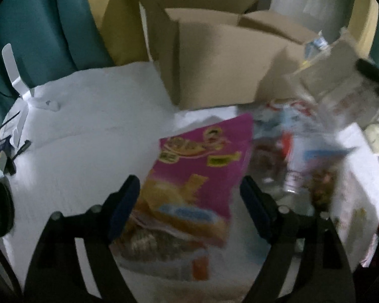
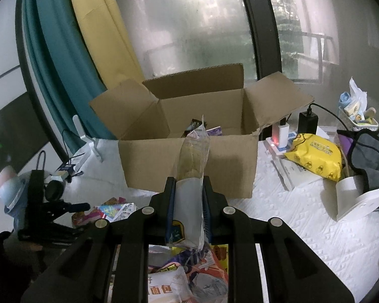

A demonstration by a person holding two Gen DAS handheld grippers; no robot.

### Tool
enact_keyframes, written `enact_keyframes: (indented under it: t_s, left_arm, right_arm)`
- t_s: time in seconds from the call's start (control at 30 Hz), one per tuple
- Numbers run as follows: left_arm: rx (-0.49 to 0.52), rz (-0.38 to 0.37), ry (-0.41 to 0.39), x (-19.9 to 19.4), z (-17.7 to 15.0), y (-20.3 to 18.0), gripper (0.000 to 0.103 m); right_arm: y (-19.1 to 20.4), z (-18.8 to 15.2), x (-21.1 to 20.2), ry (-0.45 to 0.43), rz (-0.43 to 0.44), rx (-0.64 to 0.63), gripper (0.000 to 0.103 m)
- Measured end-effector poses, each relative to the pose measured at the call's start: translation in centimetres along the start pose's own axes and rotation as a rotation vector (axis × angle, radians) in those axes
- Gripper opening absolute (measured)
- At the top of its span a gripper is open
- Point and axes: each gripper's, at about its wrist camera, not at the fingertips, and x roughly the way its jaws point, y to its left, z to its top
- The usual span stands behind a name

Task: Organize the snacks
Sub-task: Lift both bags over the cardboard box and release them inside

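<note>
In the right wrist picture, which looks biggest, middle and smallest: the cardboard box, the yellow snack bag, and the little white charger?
Largest to smallest, as they look:
1. cardboard box
2. yellow snack bag
3. white charger
The charger sits a bit farther back than the bag, so it may look extra small.

One open cardboard box (image 2: 189, 161), two grippers, one yellow snack bag (image 2: 315, 155), one pink snack bag (image 1: 202, 166).

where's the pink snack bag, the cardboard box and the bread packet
pink snack bag (image 1: 202, 156), left wrist view, printed front
cardboard box (image 2: 189, 161), right wrist view, front wall
bread packet (image 2: 192, 161), right wrist view, clear upper half
</note>
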Motion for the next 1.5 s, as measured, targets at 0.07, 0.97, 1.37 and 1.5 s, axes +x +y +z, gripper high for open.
enact_keyframes:
  t_s: [0.07, 0.97, 1.37, 1.5]
  left_arm:
    - [0.003, -0.007, -0.003, 0.7, 0.4, 0.4, 0.083]
    - [-0.024, -0.075, -0.340, -8.2, 7.7, 0.1, 0.035]
    - [0.032, -0.056, -0.406, -4.6, 15.3, -2.8, 0.036]
    - [0.035, -0.038, -0.395, -2.2, 17.1, -2.9, 0.037]
  right_arm:
    - [-0.1, 0.1, 0.1, 0.002, 0.001, 0.003, 0.021]
    - [-0.3, 5.2, 1.2, -0.122, 0.052, -0.058, 0.021]
    - [-1.9, 9.8, 4.6, -0.245, 0.048, -0.031, 0.021]
    - [-2.9, 10.9, 6.7, -0.246, 0.042, -0.013, 0.021]
